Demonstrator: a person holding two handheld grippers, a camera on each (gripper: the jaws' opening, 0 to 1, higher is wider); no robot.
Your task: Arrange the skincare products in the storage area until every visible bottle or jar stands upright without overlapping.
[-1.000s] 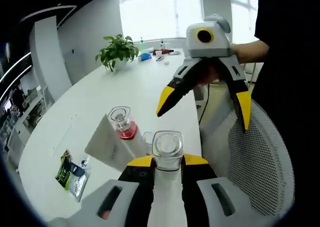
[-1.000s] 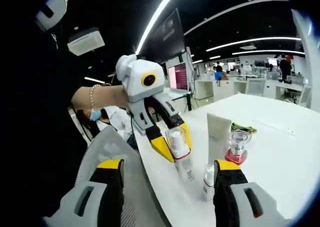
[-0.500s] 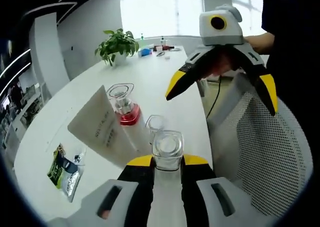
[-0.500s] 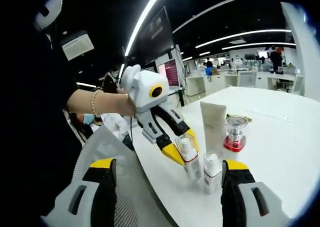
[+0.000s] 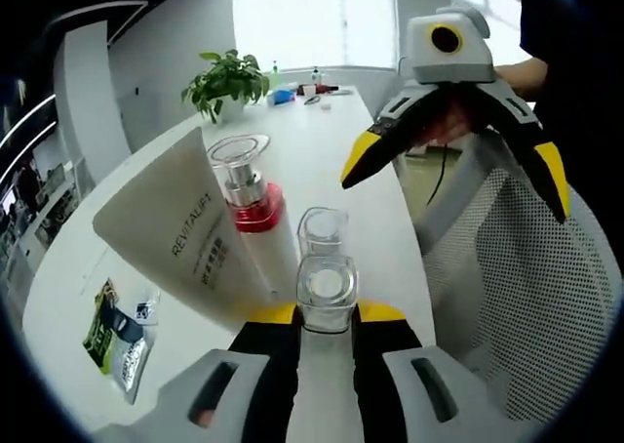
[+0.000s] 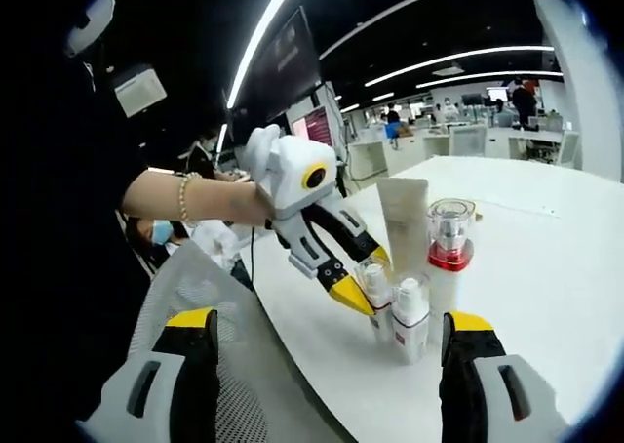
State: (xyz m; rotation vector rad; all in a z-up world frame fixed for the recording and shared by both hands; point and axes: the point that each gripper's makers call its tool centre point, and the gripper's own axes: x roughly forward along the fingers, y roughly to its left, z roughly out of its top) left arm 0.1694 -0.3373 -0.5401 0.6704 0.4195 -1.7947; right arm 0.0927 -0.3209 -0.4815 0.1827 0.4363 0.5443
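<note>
My left gripper [image 5: 329,311] is shut on a small white bottle with a clear cap [image 5: 327,285], held upright. Just beyond it stands a second clear-capped bottle [image 5: 322,230], then a pump bottle with a red collar [image 5: 246,197] and a white REVITALIFT tube [image 5: 185,250]. In the right gripper view the left gripper [image 6: 366,279] holds its bottle [image 6: 373,289] close beside the other small bottle [image 6: 409,313], with the pump bottle [image 6: 447,260] and tube [image 6: 403,221] behind. My right gripper [image 6: 330,319] is open and holds nothing; it hovers off the table edge [image 5: 456,175].
The white table [image 5: 322,145] carries a green sachet [image 5: 112,331] at left, a potted plant [image 5: 226,77] and small items at the far end. A mesh chair [image 5: 507,297] stands beside the table edge. A person's hand holds each gripper.
My left gripper has carried its bottle closer to the group, up against the other small bottle. The right gripper stayed open and drew slightly nearer the products.
</note>
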